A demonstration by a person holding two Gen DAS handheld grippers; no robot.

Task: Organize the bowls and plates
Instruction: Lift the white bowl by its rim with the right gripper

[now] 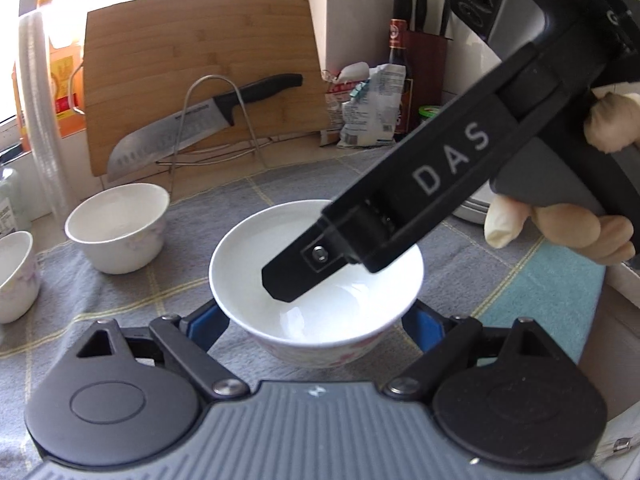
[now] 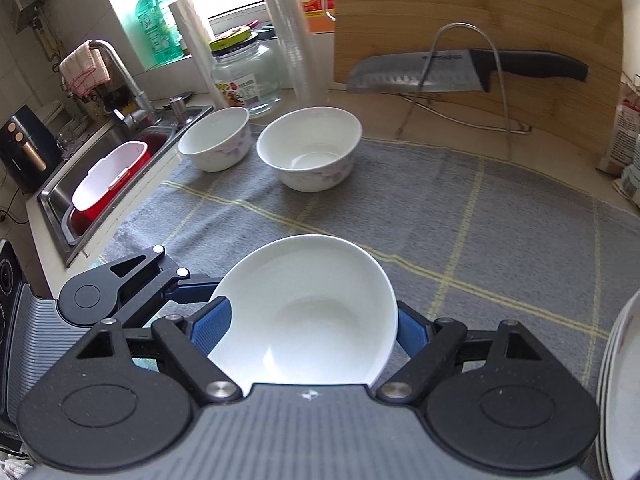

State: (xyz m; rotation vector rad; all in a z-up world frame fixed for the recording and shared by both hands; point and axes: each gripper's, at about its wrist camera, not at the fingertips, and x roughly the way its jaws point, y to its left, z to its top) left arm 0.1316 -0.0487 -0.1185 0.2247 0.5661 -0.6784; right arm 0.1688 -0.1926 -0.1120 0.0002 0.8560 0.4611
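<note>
A white floral bowl [image 1: 316, 304] sits between the fingers of my left gripper [image 1: 316, 326], whose blue pads press its outer sides. My right gripper [image 2: 312, 326] reaches in from the upper right in the left wrist view [image 1: 304, 276], one finger over the bowl's inside. In the right wrist view the same bowl [image 2: 308, 312] lies between its blue pads, which sit at the bowl's sides. Two more white bowls stand on the grey cloth beyond: one [image 2: 310, 148] [image 1: 118, 226] and another [image 2: 216, 138] [image 1: 16, 276] further left.
A stack of white plates [image 2: 620, 392] is at the right edge. A cutting board [image 1: 200, 84] with a knife [image 1: 192, 124] on a wire rack leans at the back. The sink [image 2: 108, 176] lies to the left, with a glass jar [image 2: 244, 76] and bottles behind.
</note>
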